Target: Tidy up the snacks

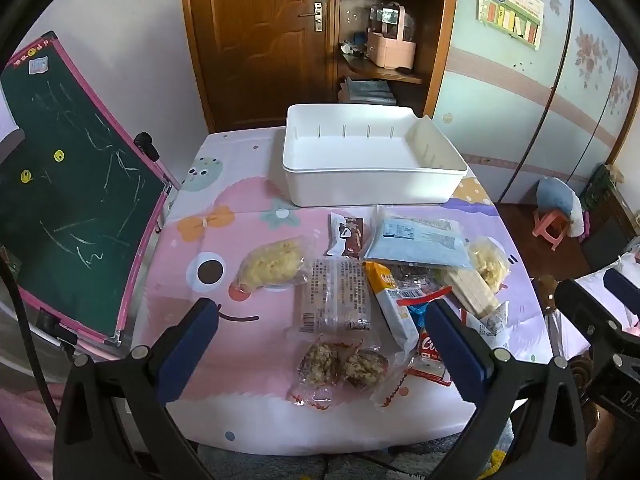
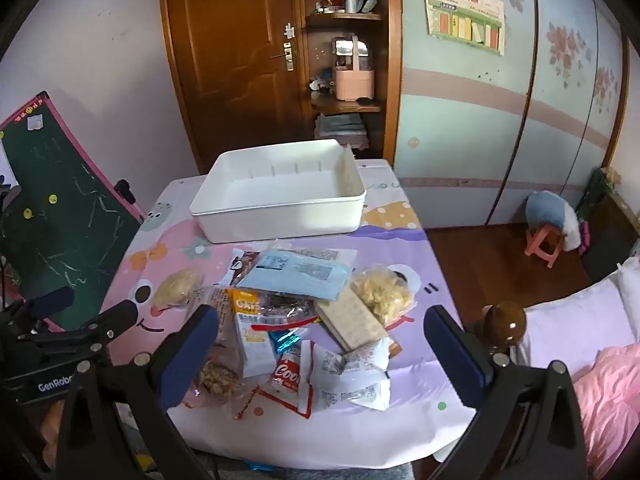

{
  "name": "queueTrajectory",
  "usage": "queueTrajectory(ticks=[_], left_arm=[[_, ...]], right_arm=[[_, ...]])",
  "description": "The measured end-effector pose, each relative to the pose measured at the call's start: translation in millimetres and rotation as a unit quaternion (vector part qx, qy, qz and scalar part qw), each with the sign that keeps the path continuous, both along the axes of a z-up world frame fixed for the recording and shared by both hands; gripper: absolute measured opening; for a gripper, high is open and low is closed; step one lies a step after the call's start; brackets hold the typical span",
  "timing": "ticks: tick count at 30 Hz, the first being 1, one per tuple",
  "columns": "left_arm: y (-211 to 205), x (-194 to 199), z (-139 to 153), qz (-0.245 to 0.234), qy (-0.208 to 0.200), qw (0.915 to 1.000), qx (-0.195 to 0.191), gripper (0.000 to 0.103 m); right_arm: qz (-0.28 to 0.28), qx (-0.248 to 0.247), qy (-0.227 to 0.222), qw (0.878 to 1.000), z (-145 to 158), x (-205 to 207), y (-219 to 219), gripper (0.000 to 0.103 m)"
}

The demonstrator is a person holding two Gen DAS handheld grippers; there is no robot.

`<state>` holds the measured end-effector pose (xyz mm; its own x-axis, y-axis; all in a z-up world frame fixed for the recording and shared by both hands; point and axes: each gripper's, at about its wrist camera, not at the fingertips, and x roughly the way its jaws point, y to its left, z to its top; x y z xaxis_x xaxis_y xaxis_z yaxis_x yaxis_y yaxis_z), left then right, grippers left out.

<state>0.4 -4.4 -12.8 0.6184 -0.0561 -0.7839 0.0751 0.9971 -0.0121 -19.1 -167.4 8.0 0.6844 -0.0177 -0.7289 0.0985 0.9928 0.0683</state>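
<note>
Snack packets (image 1: 352, 280) lie before white bin (image 1: 372, 184); both tools gape.

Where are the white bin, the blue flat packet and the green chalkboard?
white bin (image 1: 360, 188), left wrist view, near front wall.
blue flat packet (image 2: 296, 276), right wrist view, middle of its face.
green chalkboard (image 1: 76, 208), left wrist view, board surface.

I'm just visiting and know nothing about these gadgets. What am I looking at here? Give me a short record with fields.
Setting: a table with a pink cartoon cloth, in a bedroom
Container: white bin at the table's far end, nothing in it
Snacks: a loose pile of packets in front of the bin, among them a light blue pack, a wafer pack and a yellow puffed-snack bag
Left gripper: open, above the pile, holding nothing
Right gripper: open, above the pile, holding nothing
Progress: no snack in the bin yet
</note>
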Motion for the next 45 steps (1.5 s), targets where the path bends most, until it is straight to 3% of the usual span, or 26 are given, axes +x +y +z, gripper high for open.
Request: queueTrajectory(ticks=[17, 26, 45], left_arm=[[0.5, -2.4, -3.2, 0.0, 0.004, 1.0, 0.0, 0.103], [1.4, 0.3, -1.8, 0.001, 0.006, 1.0, -0.001, 0.103], [-3.6, -0.6, -6.2, -0.007, 0.012, 0.9999, -0.003, 0.103]], right_arm=[[0.019, 0.018, 0.007, 1.0, -2.2, 0.3, 3.7, 0.101], [0.026, 0.017, 0.026, 0.999, -9.8, 2.6, 9.4, 0.093], [0.022, 0.016, 0.025, 0.999, -7.1, 2.7, 7.6, 0.093]])
